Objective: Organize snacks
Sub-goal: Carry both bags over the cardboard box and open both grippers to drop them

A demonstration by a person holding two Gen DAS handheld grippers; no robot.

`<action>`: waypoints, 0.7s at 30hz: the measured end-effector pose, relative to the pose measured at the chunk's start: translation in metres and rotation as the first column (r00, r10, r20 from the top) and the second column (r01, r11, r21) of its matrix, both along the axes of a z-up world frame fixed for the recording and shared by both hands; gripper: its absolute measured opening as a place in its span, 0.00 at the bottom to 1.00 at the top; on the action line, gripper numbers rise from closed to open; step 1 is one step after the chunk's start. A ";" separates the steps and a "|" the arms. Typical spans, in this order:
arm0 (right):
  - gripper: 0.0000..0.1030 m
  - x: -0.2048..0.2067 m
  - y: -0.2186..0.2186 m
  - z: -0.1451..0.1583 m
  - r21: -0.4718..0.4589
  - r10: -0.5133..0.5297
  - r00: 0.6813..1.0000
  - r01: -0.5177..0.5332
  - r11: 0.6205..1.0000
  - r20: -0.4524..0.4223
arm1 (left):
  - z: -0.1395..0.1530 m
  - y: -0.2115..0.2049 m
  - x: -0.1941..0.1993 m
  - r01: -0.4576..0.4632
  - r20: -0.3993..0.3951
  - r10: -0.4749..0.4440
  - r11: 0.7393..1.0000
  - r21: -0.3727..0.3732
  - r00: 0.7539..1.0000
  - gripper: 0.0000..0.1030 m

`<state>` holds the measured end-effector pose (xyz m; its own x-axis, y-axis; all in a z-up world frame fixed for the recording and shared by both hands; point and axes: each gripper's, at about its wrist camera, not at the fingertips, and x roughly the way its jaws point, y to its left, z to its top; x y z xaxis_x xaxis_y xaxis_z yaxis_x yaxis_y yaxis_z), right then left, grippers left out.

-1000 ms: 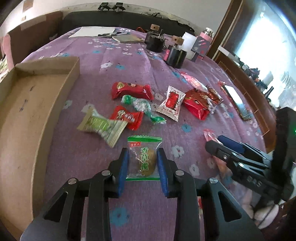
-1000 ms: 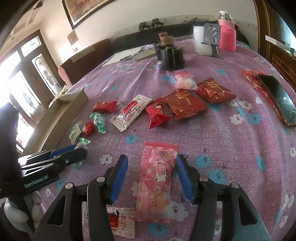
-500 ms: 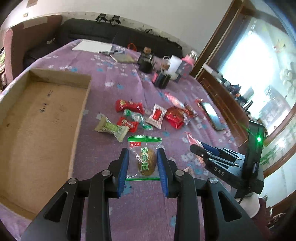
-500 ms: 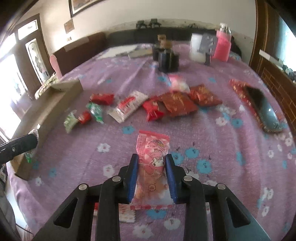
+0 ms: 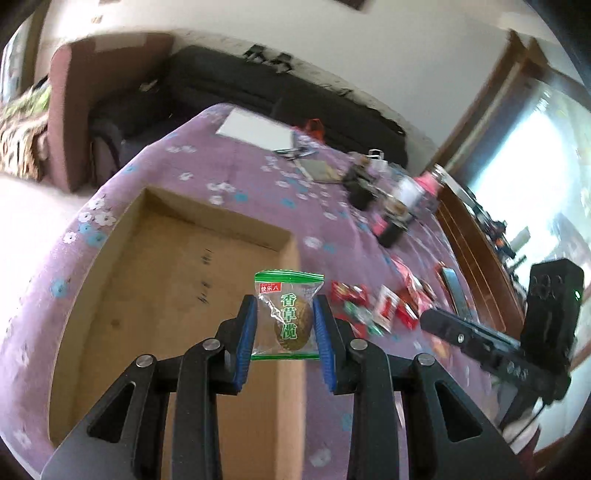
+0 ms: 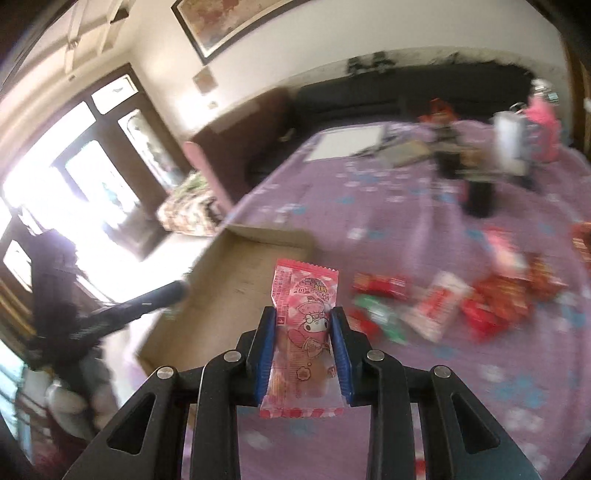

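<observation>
Inside, the cardboard box [image 5: 177, 302] shows only its bare brown floor with a few dark marks; it sits at the near left edge of the table [image 5: 258, 177], which wears a purple cloth with small flowers. Above the box's right wall the left gripper [image 5: 284, 325] pinches a clear green-edged snack packet [image 5: 286, 317] between its blue fingers [image 5: 245, 332]. The right gripper [image 6: 303, 350] likewise clamps a pink cartoon-printed packet [image 6: 303, 332], held near the box's near corner. Loose snacks [image 6: 443, 306], mostly red with some green and white, lie scattered on the cloth right of the box, blurred. Farther back stand dark containers, a pink bottle [image 6: 543, 125] and what looks like white paper [image 5: 255, 129]. Beyond are a dark sofa [image 6: 406, 92], a framed picture [image 6: 236, 22] and bright windows.
</observation>
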<state>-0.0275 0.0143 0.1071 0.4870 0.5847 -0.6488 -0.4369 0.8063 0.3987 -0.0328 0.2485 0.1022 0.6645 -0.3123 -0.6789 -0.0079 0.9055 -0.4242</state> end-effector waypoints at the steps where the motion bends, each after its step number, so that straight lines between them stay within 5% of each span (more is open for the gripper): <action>1: 0.28 0.011 0.016 -0.002 0.006 0.009 1.000 -0.009 1.000 -0.013 | -0.006 0.008 0.010 -0.012 -0.023 0.011 1.000 -0.021 1.000 0.27; 9: 0.28 0.070 0.094 -0.039 -0.038 0.003 0.996 -0.006 0.999 -0.084 | -0.054 0.037 0.065 -0.101 -0.131 0.089 0.990 -0.094 0.987 0.27; 21: 0.30 0.104 0.131 -0.076 -0.148 -0.024 0.996 0.011 0.989 -0.085 | -0.083 0.048 0.097 -0.146 -0.178 0.128 0.985 -0.091 0.976 0.27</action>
<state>0.0767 0.1456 0.0312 0.4346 0.4715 -0.7674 -0.3913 0.8663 0.3107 0.0638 0.2962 0.0192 0.5830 -0.3005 -0.7549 -0.2090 0.8424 -0.4967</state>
